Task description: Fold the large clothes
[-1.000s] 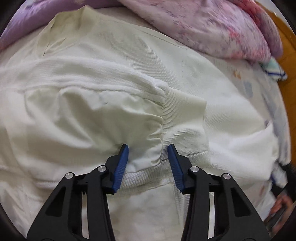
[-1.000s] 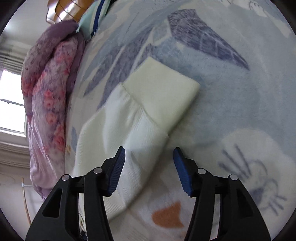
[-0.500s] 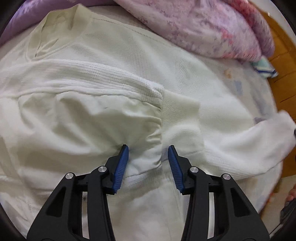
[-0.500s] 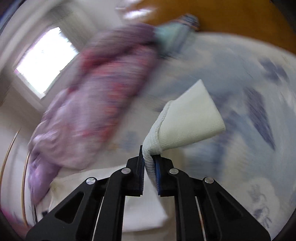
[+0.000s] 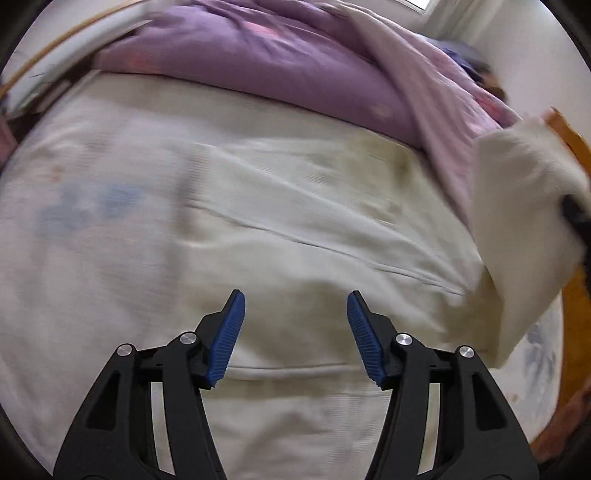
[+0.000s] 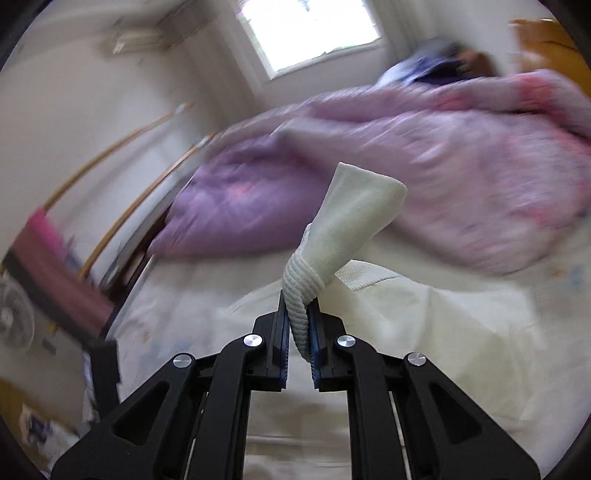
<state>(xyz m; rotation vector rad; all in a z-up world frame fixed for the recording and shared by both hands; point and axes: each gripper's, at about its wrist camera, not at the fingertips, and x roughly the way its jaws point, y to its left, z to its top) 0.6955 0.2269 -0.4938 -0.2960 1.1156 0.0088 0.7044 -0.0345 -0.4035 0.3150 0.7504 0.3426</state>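
The left gripper (image 5: 295, 334) hangs above the cream sweater (image 5: 295, 229), which lies spread flat across the bed. Its two blue pads (image 5: 226, 339) stand well apart and nothing sits between them; the jaws have just been opening wider, and the cloth below is not touched by either pad. Ahead of this gripper the sweater's body runs in long soft folds, blurred by motion. Beyond the sweater, further ahead, a purple quilt (image 5: 258, 62) is heaped along the far side of the bed. To the right of the left gripper and raised off the bed, the sweater's sleeve (image 5: 524, 206) hangs in the air, its wide pale cuff end turned toward the camera.

The right gripper (image 6: 299, 332) is clamped tight on that sleeve. Its jaws closed within the past second, and the ribbed knit just below the cuff (image 6: 354, 218) is now bunched into a narrow rope between the pads. The cuff flares out above and ahead of the fingertips, tilted to the right. Below and ahead of the right gripper the rest of the sweater (image 6: 424, 332) lies on the bed, with its ribbed collar edge just behind the lifted cuff. Further ahead lies the same quilt (image 6: 406, 155), purple on the left and pink-flowered on the right, and above it a bright window (image 6: 314, 33) in the wall.
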